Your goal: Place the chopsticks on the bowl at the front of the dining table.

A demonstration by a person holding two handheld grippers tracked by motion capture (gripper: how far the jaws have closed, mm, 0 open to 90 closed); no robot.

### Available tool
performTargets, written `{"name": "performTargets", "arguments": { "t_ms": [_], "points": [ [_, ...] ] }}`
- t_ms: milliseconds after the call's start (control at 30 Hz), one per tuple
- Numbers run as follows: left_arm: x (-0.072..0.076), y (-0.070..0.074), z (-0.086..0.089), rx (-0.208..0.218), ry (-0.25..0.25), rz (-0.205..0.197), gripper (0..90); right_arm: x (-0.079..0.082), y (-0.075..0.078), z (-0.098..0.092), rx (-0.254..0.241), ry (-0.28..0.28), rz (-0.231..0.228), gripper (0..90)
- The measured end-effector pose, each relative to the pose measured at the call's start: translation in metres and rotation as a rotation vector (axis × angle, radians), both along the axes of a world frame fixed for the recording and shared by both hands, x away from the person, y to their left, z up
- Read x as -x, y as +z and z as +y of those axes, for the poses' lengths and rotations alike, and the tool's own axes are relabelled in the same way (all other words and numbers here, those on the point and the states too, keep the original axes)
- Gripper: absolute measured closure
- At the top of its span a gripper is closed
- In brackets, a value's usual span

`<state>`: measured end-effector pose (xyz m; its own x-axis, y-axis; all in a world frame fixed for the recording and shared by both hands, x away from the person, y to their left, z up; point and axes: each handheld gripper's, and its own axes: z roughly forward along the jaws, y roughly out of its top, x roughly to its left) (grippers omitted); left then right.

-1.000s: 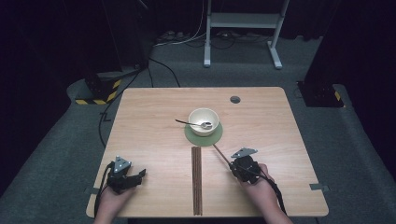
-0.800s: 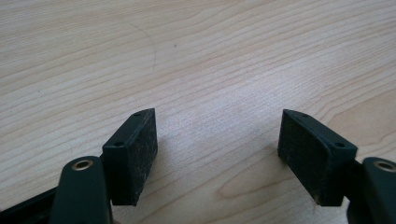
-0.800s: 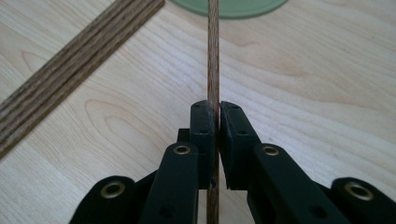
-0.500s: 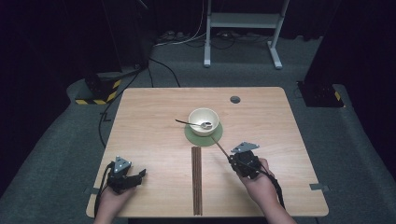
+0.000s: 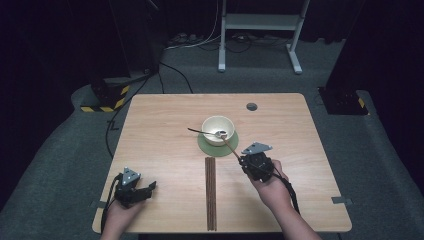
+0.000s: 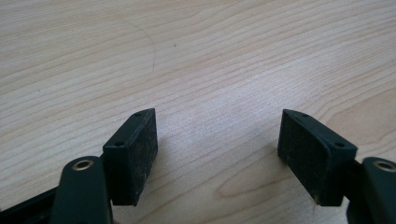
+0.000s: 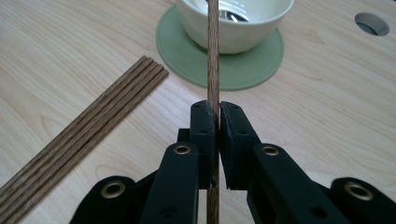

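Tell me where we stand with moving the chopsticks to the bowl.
Done: a spoon already lies in the bowl, which sits on its green mat. In hand: the right tool is shut on one chopstick, whose far end reaches over the bowl's rim. Left: the remaining chopsticks lie bundled on the table, and the left tool rests open and empty near the table's front edge.

A cream bowl (image 7: 236,21) sits on a sage-green coaster (image 7: 187,56) — the table (image 7: 327,102) is pale wood with wavy grain. Dark brown striped chopsticks (image 7: 84,126) — and both grippers' pads (image 6: 135,158) matte black.
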<state>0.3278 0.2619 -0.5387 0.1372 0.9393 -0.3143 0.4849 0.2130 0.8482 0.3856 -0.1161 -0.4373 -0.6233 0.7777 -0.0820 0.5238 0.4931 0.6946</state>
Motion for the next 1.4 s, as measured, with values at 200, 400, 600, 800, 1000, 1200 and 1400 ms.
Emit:
{"name": "performTargets", "arguments": {
  "t_ms": [200, 400, 600, 800, 1000, 1200, 1400],
  "points": [
    [0.000, 0.000, 0.002, -0.024, -0.014, 0.006, 28.8, -0.008, 0.002, 0.007, -0.022, -0.010, 0.011, 84.1],
    [0.000, 0.000, 0.002, -0.018, -0.015, 0.005, 28.7, -0.014, 0.009, 0.018, -0.010, 0.001, -0.012, 84.1],
    [0.000, 0.000, 0.002, -0.023, -0.018, 0.007, 28.7, -0.024, 0.013, 0.026, -0.020, -0.006, -0.010, 84.1],
    [0.000, 0.000, 0.002, -0.016, -0.014, 0.006, 28.8, -0.035, 0.016, 0.033, -0.017, 0.002, -0.010, 84.1],
    [0.001, 0.000, 0.003, -0.020, -0.020, 0.010, 28.8, -0.048, 0.019, 0.042, -0.009, -0.003, -0.009, 84.1],
    [0.001, 0.000, 0.002, -0.017, -0.017, 0.009, 28.8, -0.061, 0.019, 0.052, 0.007, 0.000, -0.010, 84.1],
    [0.000, 0.000, 0.003, -0.010, -0.019, 0.007, 28.8, -0.073, 0.019, 0.060, 0.009, -0.014, -0.012, 84.1]
  ]
}}
